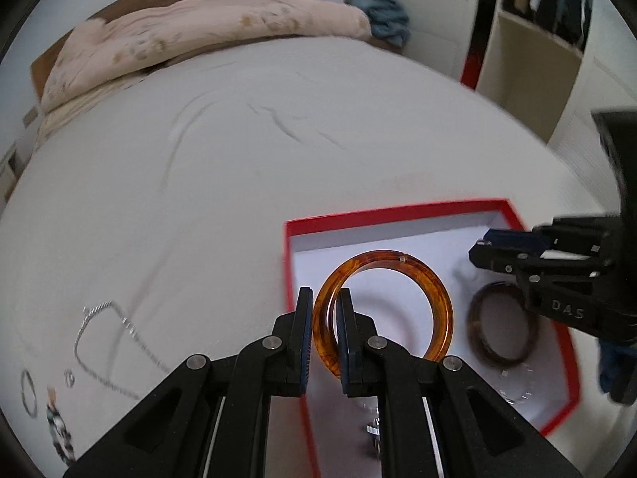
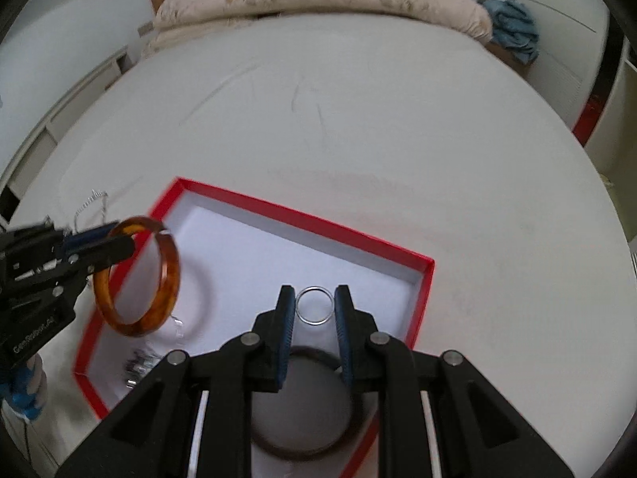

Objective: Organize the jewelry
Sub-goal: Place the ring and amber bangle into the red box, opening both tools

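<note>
My left gripper point(image 1: 324, 294) is shut on an amber tortoiseshell bangle point(image 1: 398, 257) and holds it upright over the left part of a red box point(image 1: 398, 210) with a white inside. From the right wrist view that bangle point(image 2: 171, 275) hangs off the left gripper point(image 2: 119, 239) above the box's left corner. My right gripper point(image 2: 314, 298) is shut on a thin silver ring point(image 2: 314, 288) over the box point(image 2: 302, 217). A dark brown bangle point(image 1: 477, 330) lies flat in the box, under the right gripper point(image 1: 479, 249); part of this dark bangle point(image 2: 314, 352) is hidden by the fingers.
The box sits on a white bed. A silver chain point(image 1: 103, 342), small rings point(image 1: 28, 394) and a beaded piece point(image 1: 59, 426) lie on the sheet left of it. Small silver and clear pieces point(image 2: 137, 362) lie in the box. A pink quilt point(image 1: 207, 28) is at the headboard.
</note>
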`<state>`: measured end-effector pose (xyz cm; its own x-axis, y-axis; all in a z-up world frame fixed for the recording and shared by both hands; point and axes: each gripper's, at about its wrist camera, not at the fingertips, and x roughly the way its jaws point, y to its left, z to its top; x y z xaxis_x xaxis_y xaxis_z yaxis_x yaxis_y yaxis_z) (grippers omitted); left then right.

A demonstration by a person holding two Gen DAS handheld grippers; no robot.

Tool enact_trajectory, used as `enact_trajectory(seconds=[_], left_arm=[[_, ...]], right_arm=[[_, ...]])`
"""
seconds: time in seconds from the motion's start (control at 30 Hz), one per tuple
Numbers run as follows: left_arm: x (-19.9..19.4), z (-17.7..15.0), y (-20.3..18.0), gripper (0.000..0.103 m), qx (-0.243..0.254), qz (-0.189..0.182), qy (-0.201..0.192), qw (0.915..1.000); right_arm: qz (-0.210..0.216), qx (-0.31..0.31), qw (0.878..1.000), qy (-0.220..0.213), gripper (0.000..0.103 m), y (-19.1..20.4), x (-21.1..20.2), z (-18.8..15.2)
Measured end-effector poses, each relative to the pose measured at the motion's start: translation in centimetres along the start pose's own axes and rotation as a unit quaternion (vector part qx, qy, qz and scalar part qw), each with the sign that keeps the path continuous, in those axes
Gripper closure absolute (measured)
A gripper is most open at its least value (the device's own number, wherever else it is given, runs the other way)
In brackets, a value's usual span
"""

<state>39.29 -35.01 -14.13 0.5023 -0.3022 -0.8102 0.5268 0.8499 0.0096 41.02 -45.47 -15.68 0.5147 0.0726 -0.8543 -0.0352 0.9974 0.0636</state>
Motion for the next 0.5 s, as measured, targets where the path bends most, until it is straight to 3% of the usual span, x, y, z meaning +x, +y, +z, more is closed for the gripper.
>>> enact_trajectory(seconds=[0.2, 0.5], left_arm=[[3.4, -0.2, -1.0, 0.092, 0.036, 0.028, 0.040, 0.9982], [3.9, 0.4, -0.5, 0.090, 0.016, 0.029, 0.034, 0.9989]], right_arm=[[-0.013, -0.047, 0.998, 0.030, 0.084, -0.1, 2.3, 0.2], [-0.043, -0.077, 0.996, 0.029, 0.079, 0.6, 1.7, -0.1]])
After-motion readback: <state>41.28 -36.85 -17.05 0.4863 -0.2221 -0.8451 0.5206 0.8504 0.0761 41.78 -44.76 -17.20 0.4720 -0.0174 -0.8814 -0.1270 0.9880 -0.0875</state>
